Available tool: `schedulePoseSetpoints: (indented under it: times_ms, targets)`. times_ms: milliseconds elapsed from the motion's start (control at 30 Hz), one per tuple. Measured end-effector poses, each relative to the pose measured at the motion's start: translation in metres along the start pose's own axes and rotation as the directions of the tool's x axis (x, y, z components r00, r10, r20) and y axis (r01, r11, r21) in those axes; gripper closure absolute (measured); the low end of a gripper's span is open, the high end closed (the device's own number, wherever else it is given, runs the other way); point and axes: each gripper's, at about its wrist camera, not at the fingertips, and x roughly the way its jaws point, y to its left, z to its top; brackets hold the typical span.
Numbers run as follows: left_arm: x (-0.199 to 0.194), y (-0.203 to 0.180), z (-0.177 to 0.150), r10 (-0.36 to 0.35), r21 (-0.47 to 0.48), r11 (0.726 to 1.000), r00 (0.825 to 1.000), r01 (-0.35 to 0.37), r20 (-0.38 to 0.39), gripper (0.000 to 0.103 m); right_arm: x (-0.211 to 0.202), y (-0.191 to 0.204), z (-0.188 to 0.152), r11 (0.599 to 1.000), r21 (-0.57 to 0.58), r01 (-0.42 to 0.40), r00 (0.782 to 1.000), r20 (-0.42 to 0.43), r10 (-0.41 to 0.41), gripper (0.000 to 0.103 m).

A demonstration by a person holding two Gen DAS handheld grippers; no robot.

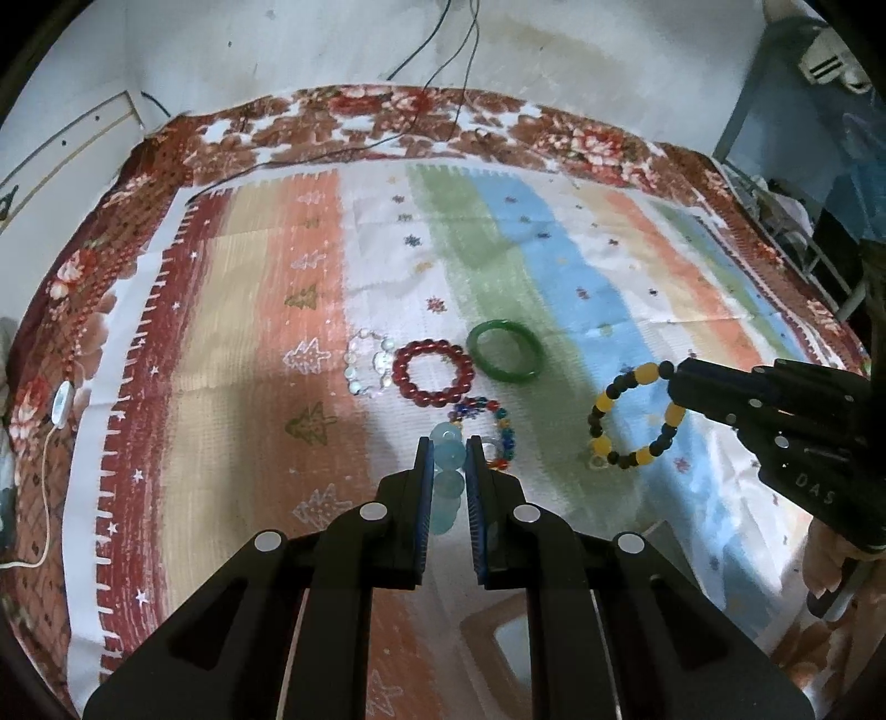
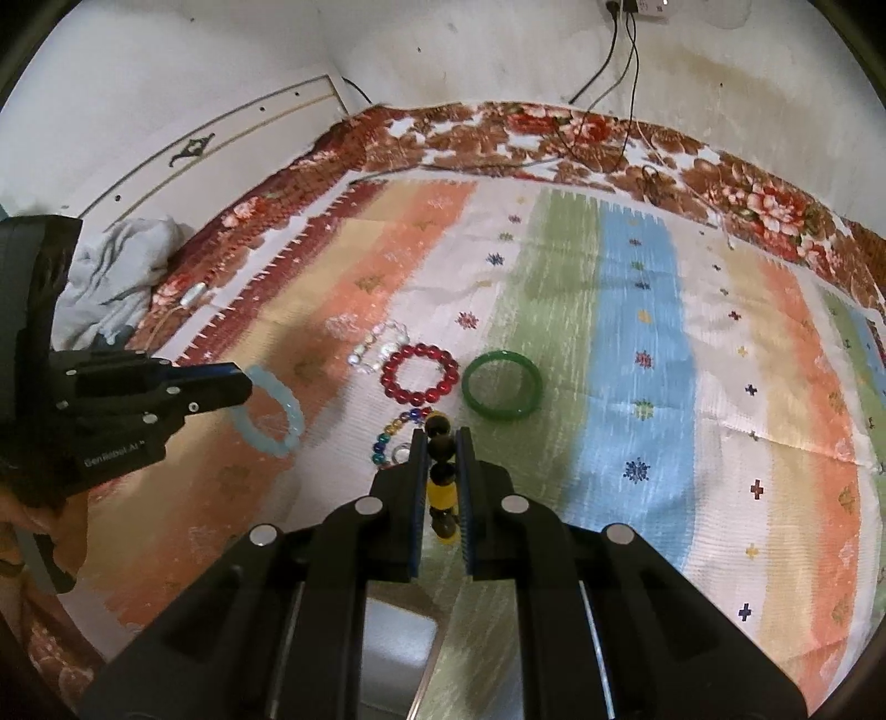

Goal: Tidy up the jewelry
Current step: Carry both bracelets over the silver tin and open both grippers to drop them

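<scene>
Bracelets are split up right now: the left gripper [image 1: 448, 448] is clamped on a pale blue bead bracelet [image 1: 447, 476], and the right gripper [image 2: 441, 443] is pinching a yellow and black bead bracelet [image 1: 637, 415], both hanging clear of the cloth. Still lying on the striped cloth [image 1: 554, 266] in a tight bunch are a clear bead bracelet [image 1: 368, 363], a red bead bracelet [image 1: 433, 374], a green bangle [image 1: 504, 350] and a multicoloured bead bracelet [image 1: 490, 429], the first three nearly in a row. Loads of bare cloth on all sides of them. The cloth sits on a floral blanket [image 1: 387, 111] that runs up to a white wall [image 2: 443, 50] with cables [image 2: 620, 55] dangling. Something box-like shows under each gripper, can't tell what's in it
</scene>
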Motion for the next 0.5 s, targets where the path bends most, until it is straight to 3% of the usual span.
schedulePoseSetpoints:
  times_ms: [500]
  targets:
    - [-0.05,-0.031,-0.027,-0.068,0.055,0.997,0.993,0.063,0.094,0.092,-0.055,0.035,-0.018,0.997,-0.053,-0.053,0.995,0.08,0.057,0.092]
